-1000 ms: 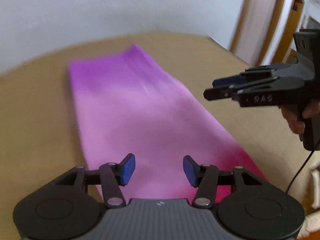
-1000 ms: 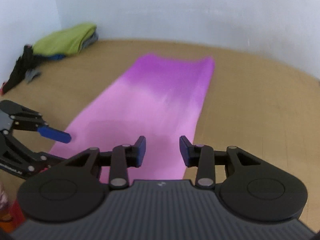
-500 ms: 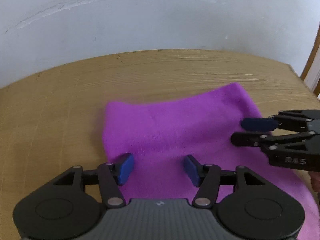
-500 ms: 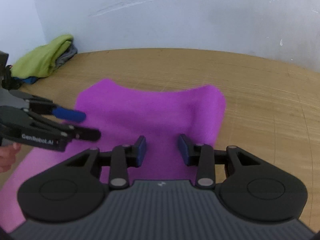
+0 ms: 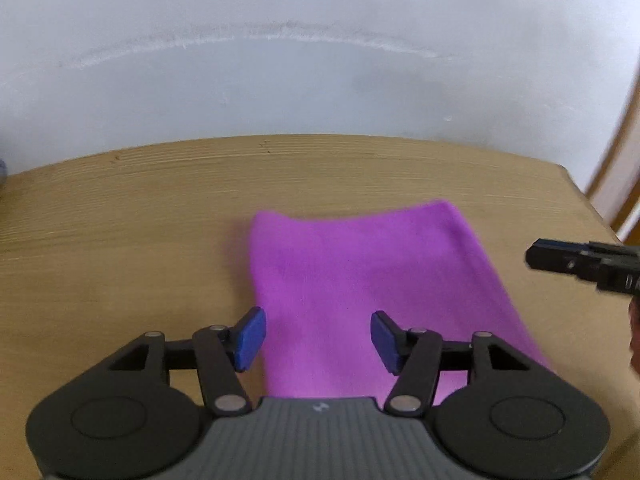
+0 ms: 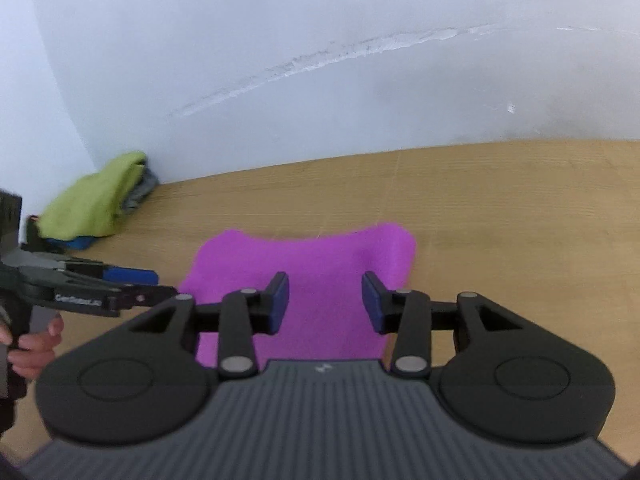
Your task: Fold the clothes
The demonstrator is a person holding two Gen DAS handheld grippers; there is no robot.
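Hovering over the flat magenta fleece cloth on the tan wooden desk, I hold both my left fingers and my right fingers spread apart, clamped on nothing. It lies as a smooth long strip with its far end square to the wall, which fits either a garment partly folded lengthwise or one merely laid out. A lime-green folded pile sits in the far corner.
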